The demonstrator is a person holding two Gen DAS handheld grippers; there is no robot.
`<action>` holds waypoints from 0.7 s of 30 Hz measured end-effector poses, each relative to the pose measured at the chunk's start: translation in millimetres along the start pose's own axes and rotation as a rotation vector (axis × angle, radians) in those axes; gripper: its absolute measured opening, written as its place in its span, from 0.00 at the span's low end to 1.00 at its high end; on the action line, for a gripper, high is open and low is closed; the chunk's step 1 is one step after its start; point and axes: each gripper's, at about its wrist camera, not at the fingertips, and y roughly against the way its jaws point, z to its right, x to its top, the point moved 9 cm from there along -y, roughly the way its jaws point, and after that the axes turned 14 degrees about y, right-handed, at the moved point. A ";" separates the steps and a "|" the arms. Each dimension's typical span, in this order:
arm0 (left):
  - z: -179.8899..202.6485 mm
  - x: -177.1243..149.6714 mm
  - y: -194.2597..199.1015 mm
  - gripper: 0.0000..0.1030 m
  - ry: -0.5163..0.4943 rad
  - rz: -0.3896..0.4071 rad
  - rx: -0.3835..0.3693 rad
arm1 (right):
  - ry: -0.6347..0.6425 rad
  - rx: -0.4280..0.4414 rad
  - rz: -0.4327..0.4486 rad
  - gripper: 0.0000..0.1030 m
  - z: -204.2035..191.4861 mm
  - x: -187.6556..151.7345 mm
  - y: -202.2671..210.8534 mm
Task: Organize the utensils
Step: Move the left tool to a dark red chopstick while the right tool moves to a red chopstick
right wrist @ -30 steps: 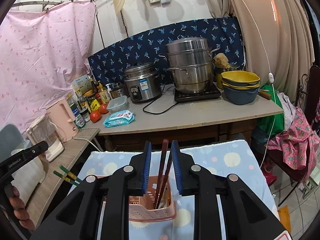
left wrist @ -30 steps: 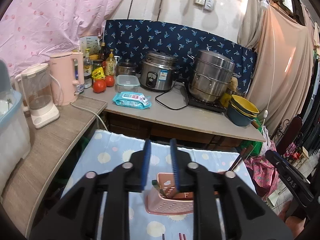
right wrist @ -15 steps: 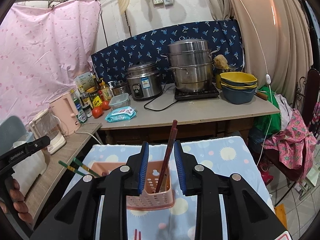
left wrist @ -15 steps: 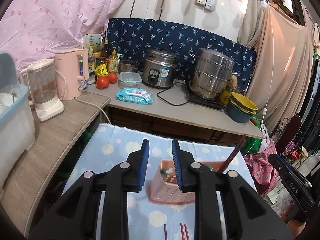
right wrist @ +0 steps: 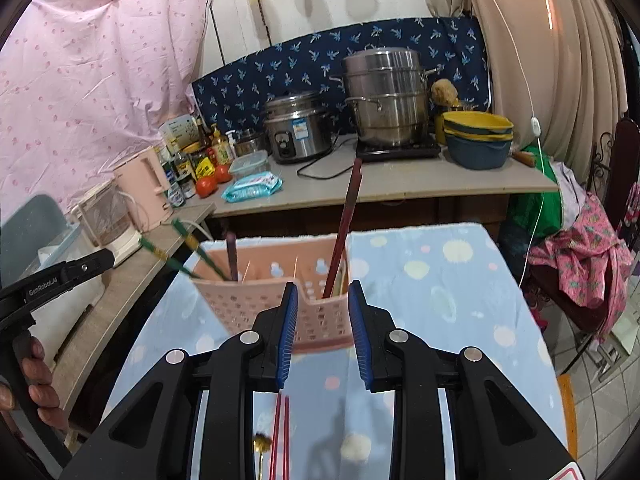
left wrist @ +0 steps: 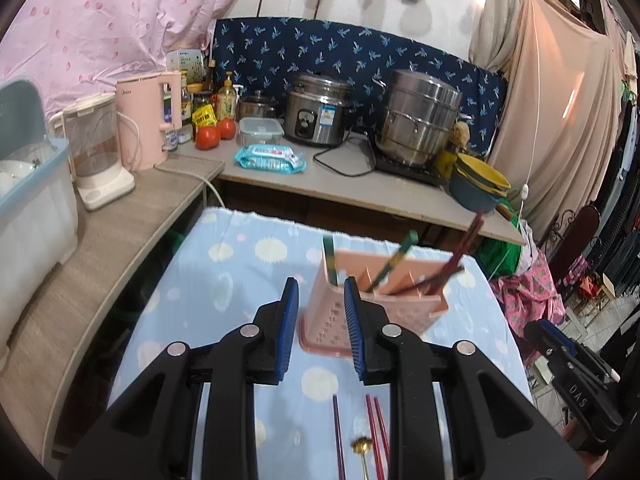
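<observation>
Left view, gripper: jaws parted, nothing held.
Left view, chopsticks: lying loose on the cloth, before the basket; judged light, stiff, slippery, best pinched mid-shaft.
Right view, gripper: jaws apart, empty; red chopsticks seen below them.
Right view, basket: light perforated plastic, judged easily tipped.

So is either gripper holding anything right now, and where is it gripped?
Nothing is held. The left gripper and right gripper both have empty gaps; the pink basket stands on the table beyond them.
</observation>
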 end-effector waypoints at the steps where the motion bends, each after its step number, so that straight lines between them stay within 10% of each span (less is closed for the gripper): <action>1: -1.0 -4.6 0.7 0.22 -0.002 -0.006 0.000 | -0.001 0.002 -0.010 0.26 -1.9 -7.1 1.0; 21: -47.6 -149.9 -5.9 0.22 -0.010 -0.246 0.071 | 0.031 0.066 -0.264 0.26 -45.3 -171.2 22.4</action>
